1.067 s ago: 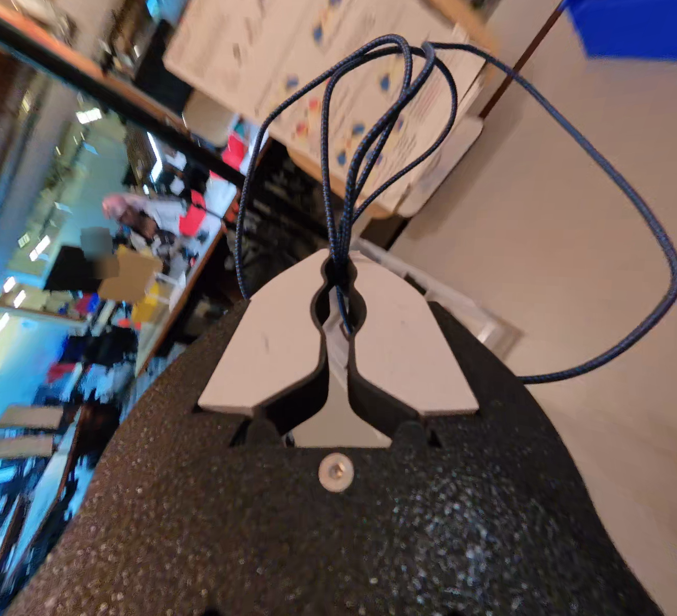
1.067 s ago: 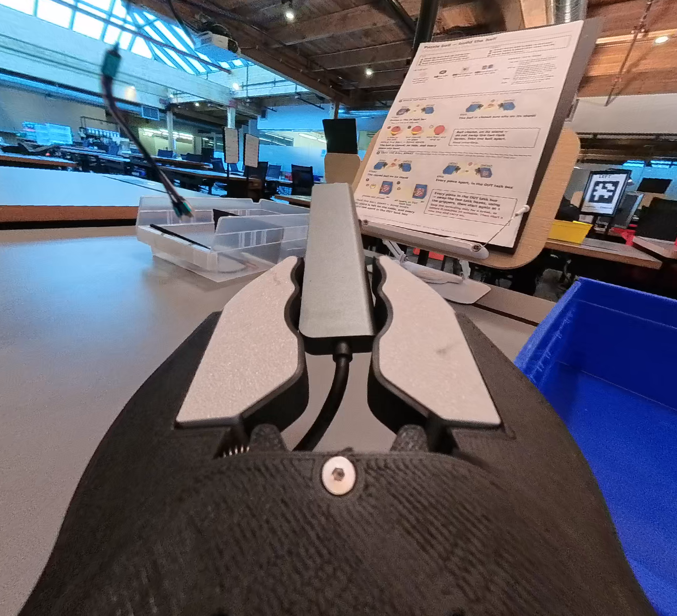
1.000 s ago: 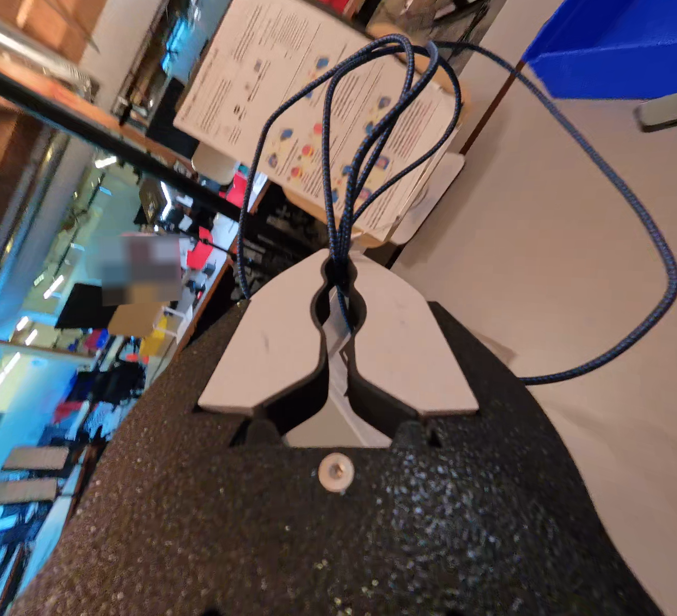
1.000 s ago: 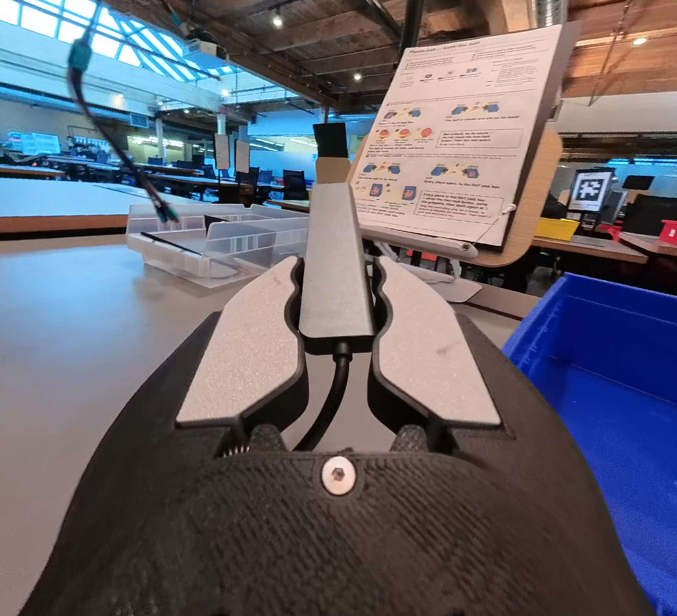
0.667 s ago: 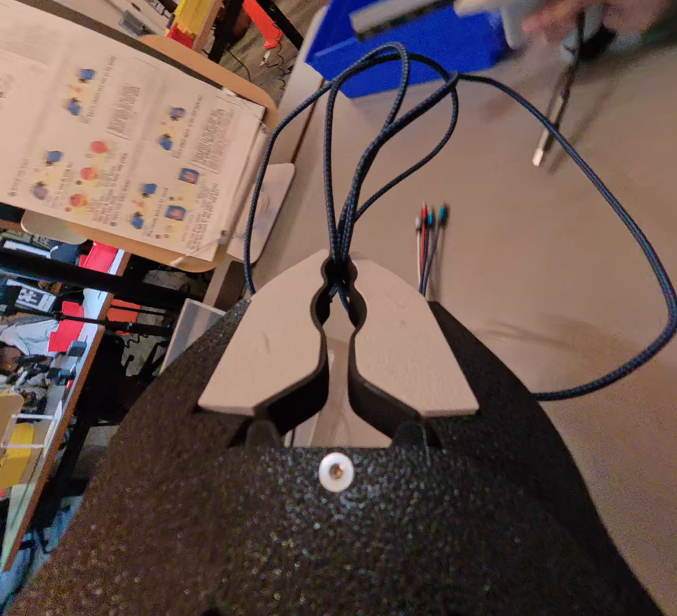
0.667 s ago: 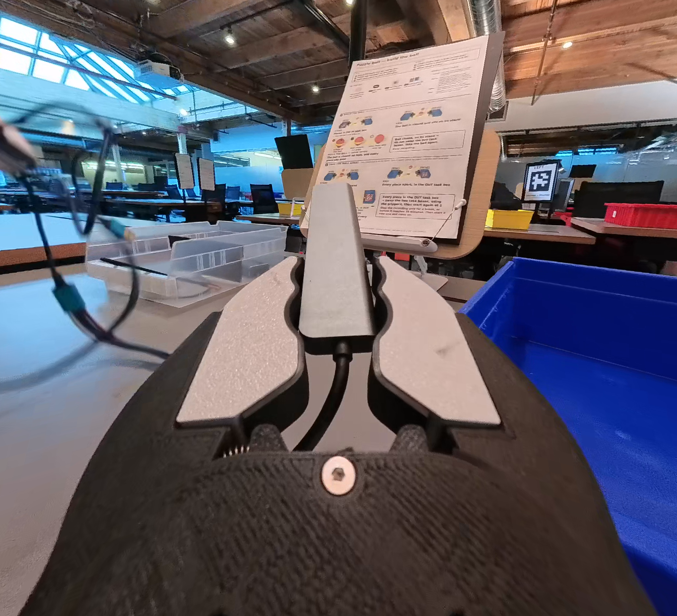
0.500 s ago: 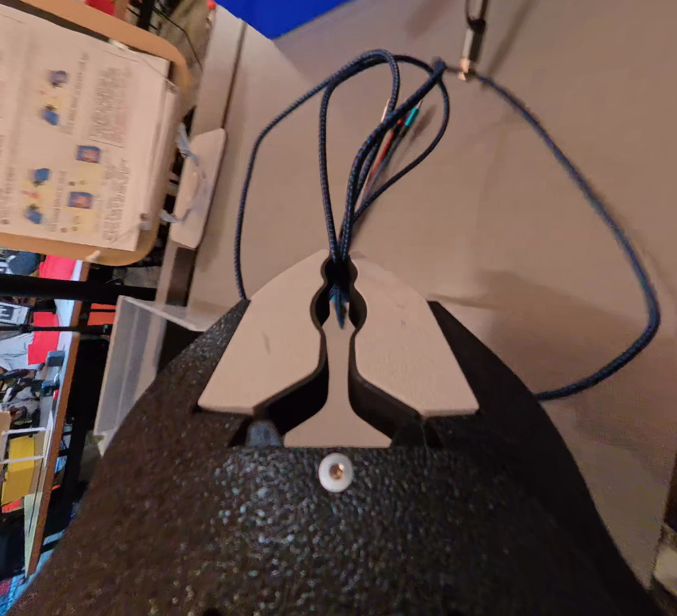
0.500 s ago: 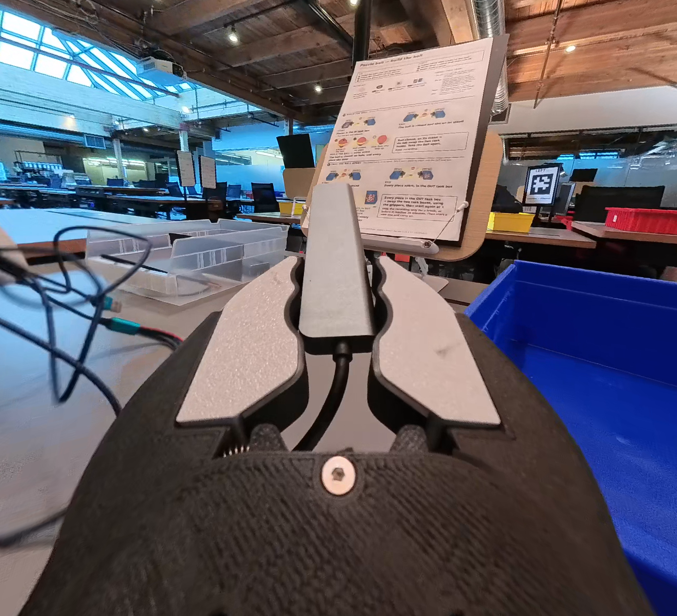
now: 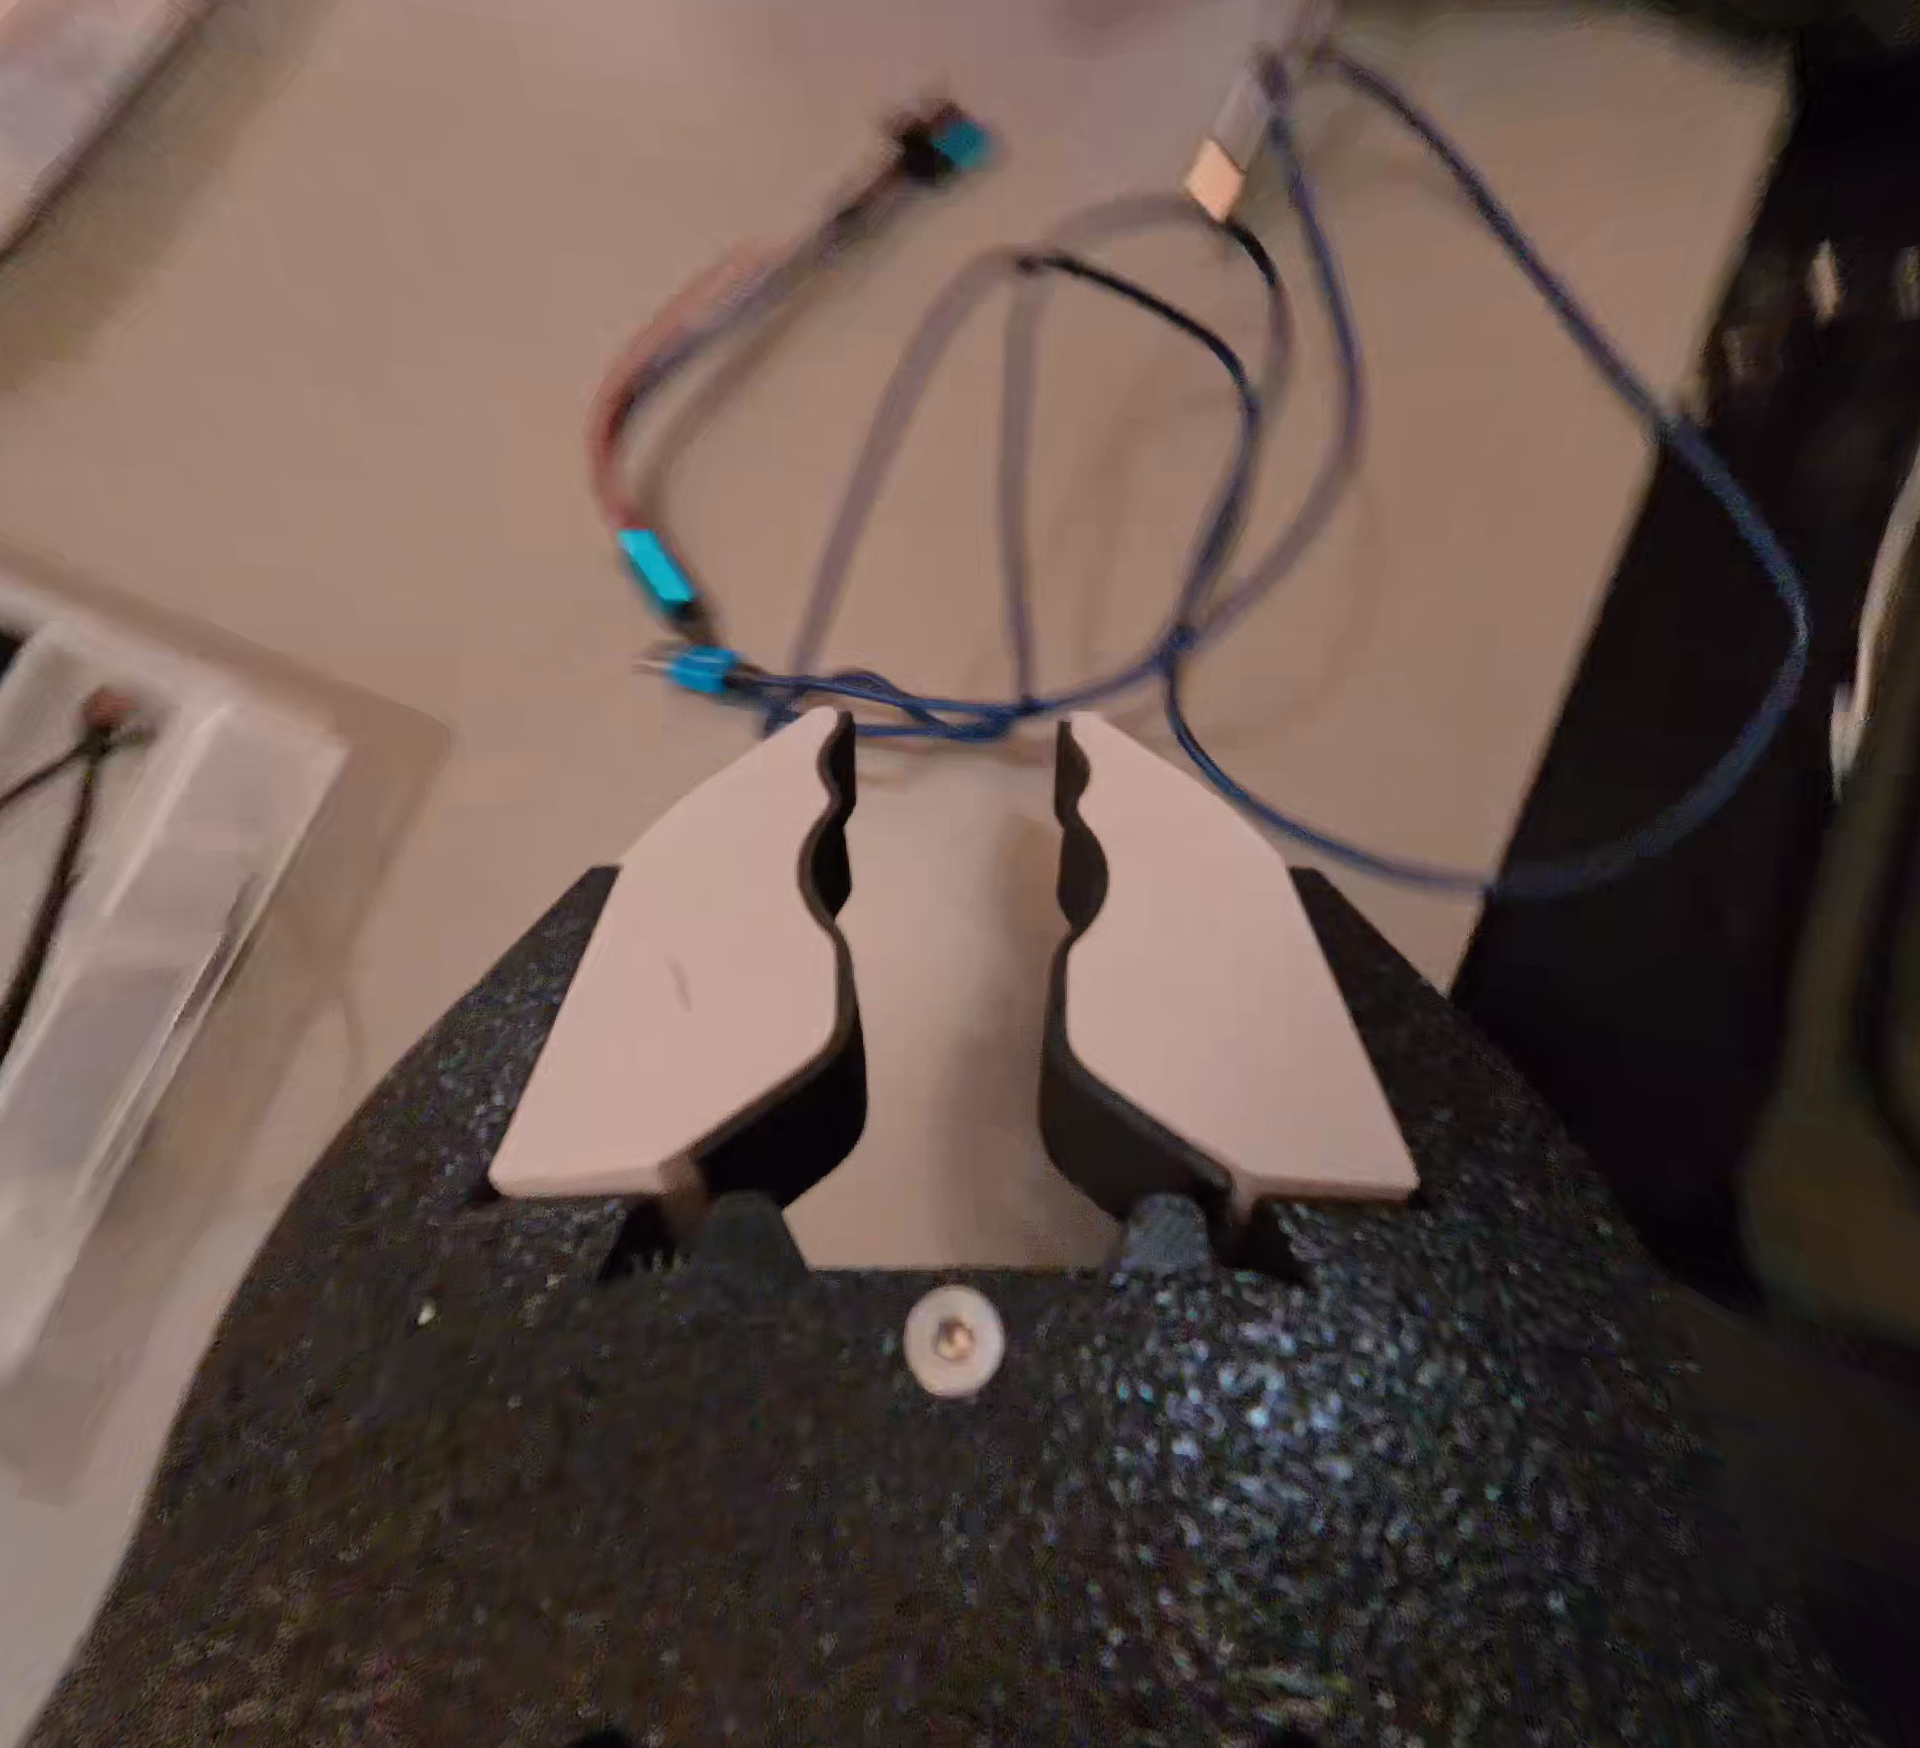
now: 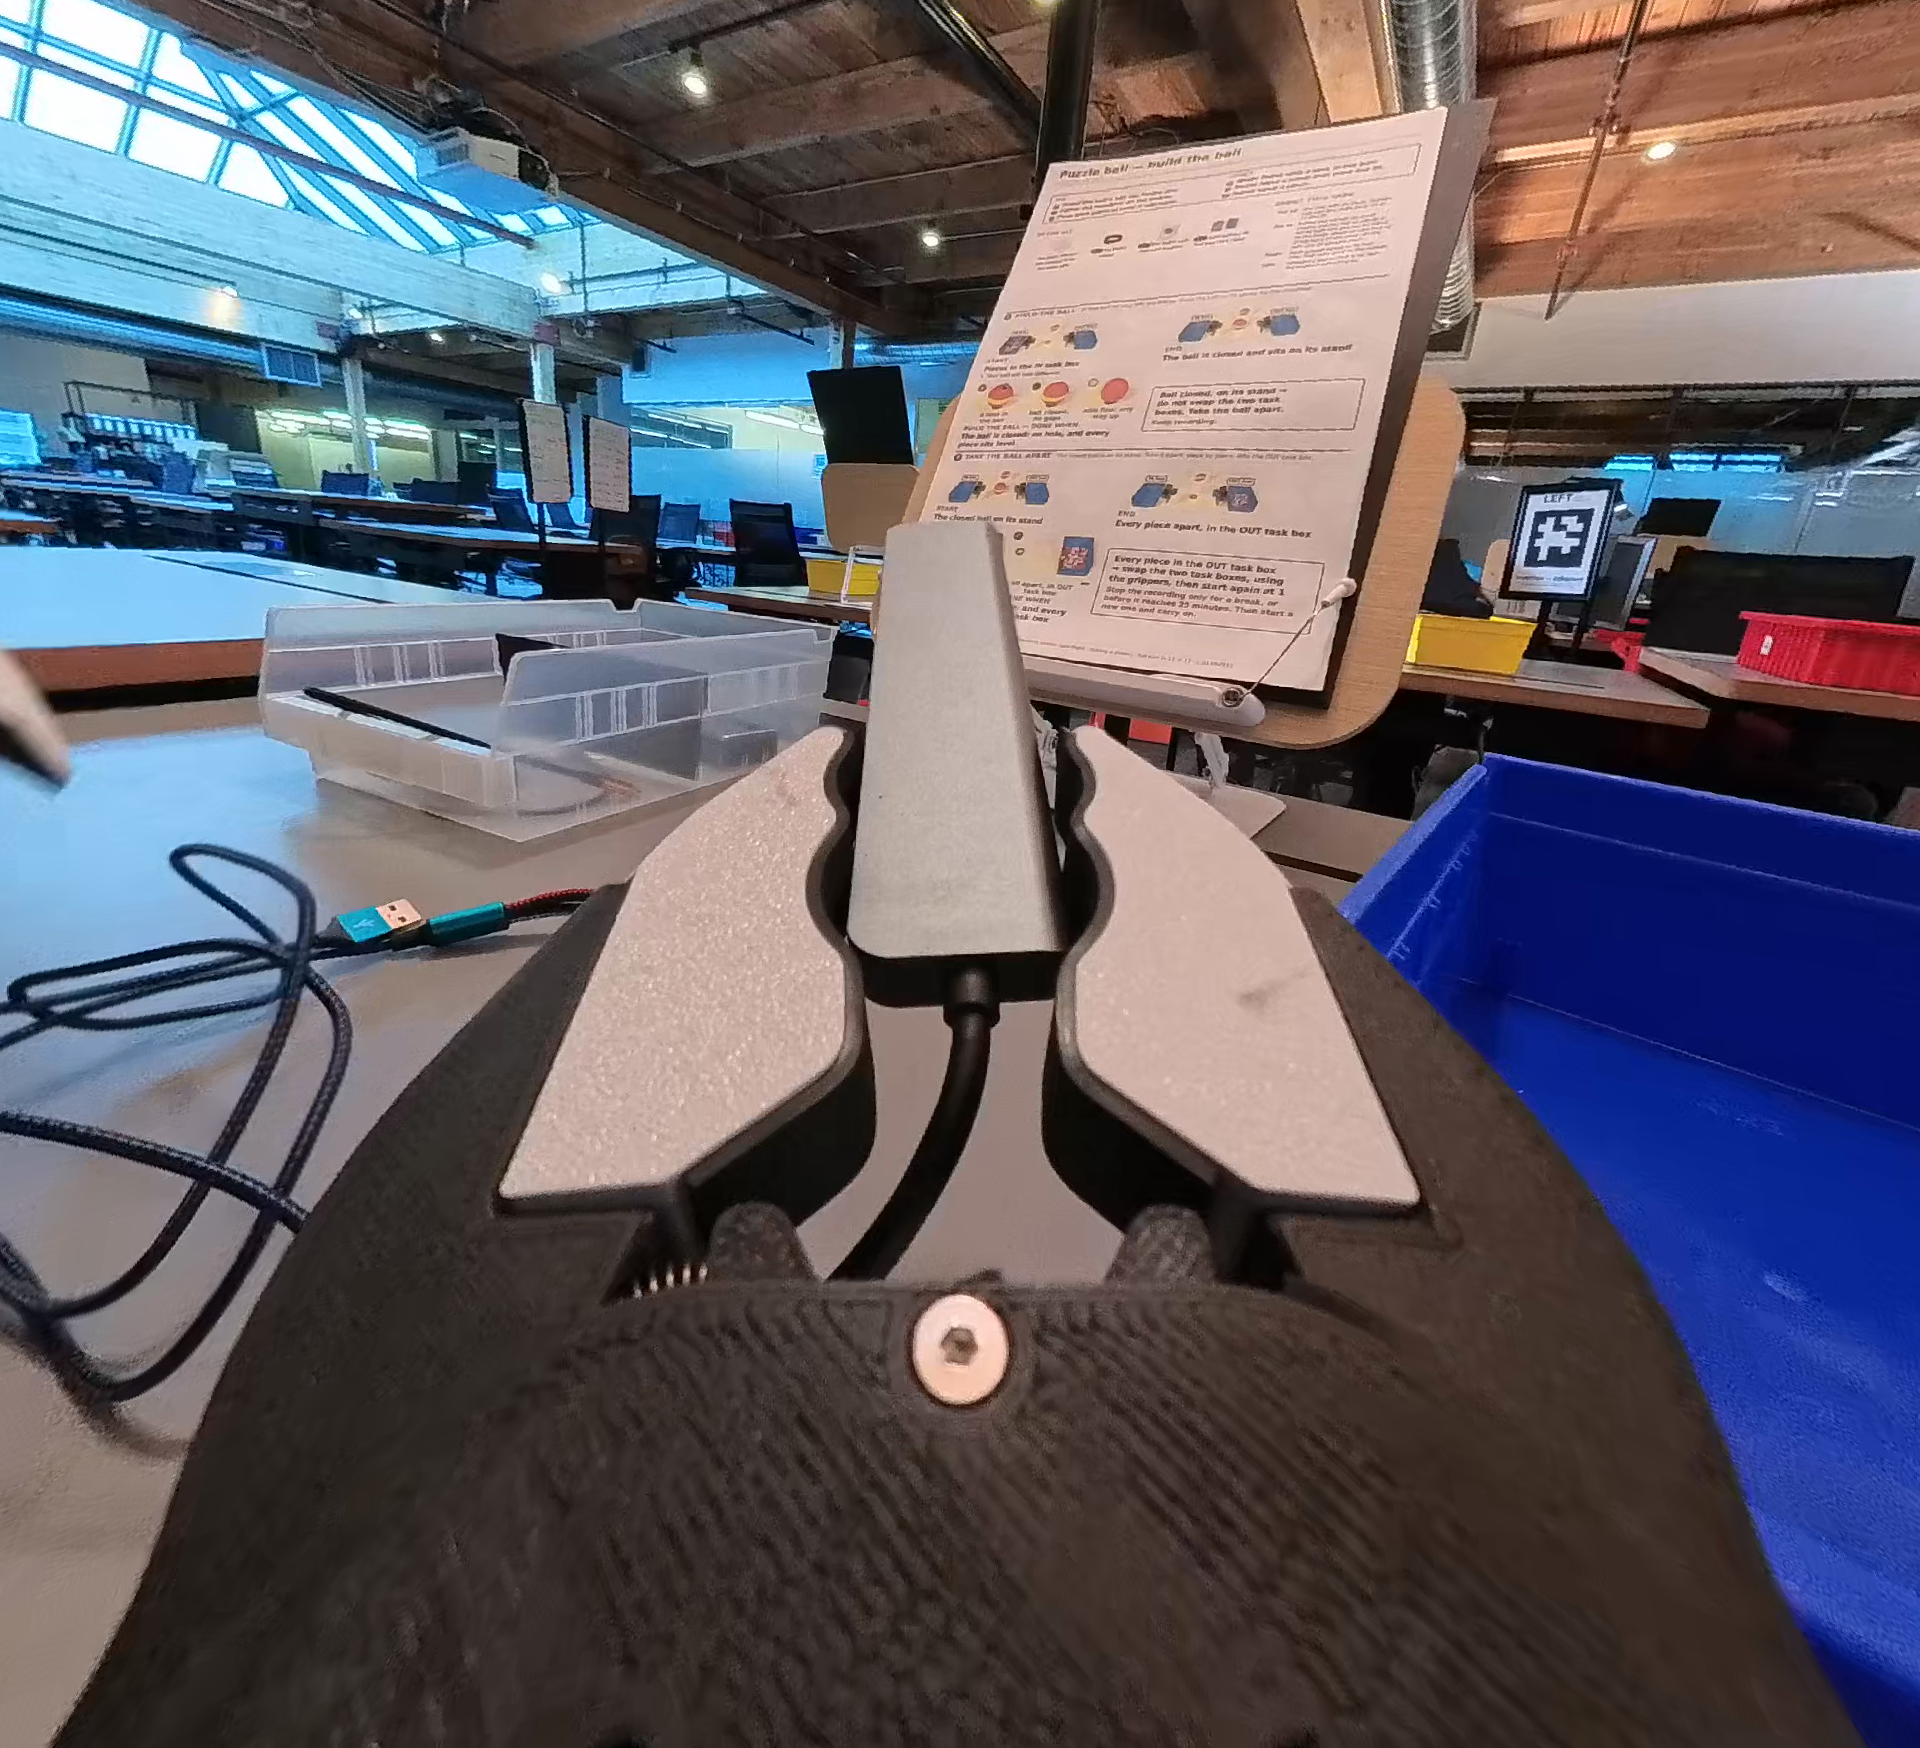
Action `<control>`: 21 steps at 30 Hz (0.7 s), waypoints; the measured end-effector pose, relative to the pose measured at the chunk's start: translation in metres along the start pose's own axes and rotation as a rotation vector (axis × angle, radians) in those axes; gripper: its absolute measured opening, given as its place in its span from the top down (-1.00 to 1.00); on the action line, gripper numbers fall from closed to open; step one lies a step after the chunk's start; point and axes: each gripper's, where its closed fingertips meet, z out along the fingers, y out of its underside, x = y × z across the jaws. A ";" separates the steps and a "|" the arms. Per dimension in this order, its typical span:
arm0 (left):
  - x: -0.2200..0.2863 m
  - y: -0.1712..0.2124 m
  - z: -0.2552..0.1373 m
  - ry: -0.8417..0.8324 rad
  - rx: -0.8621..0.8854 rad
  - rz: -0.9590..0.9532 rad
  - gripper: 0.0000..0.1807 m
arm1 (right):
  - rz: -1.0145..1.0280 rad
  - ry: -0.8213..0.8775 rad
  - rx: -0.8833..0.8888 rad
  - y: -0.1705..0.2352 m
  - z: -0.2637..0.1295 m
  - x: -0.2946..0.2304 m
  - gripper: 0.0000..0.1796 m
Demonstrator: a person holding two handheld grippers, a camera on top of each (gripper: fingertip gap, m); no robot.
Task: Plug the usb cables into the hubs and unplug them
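Observation:
My left gripper (image 9: 954,734) is open and empty, pointing down at the table. Just beyond its fingertips lies a loose bundle of blue braided usb cables (image 9: 1226,649) with teal plugs (image 9: 652,566); a silver plug (image 9: 1214,179) lies farther off. The view is blurred. My right gripper (image 10: 954,742) is shut on a grey usb hub (image 10: 951,763), which sticks out forward; its black lead (image 10: 935,1116) runs back between the fingers. In the right wrist view the cables (image 10: 208,1054) lie on the table at left, with one teal usb plug (image 10: 416,924).
A clear plastic divided tray (image 10: 540,701) stands on the table behind the cables. A blue bin (image 10: 1662,1075) is at the right. An instruction sheet on a wooden stand (image 10: 1195,451) is at the back. The table edge (image 9: 1558,763) runs along the right in the left wrist view.
My left gripper swung down over the table, opened and let go of the blue cable bundle, which now lies on the table. My right gripper still holds the hub, hardly moved.

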 end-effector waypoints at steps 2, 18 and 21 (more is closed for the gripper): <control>-0.036 -0.014 -0.010 -0.158 0.068 -0.284 0.62 | -0.009 -0.005 -0.004 0.000 0.001 -0.001 0.60; -0.061 0.031 0.084 -0.111 -0.394 -0.554 0.79 | -0.025 -0.044 -0.020 0.003 0.003 -0.009 0.60; -0.076 0.024 0.087 -0.213 -0.348 -0.376 0.89 | -0.029 -0.040 -0.022 0.003 0.002 -0.007 0.60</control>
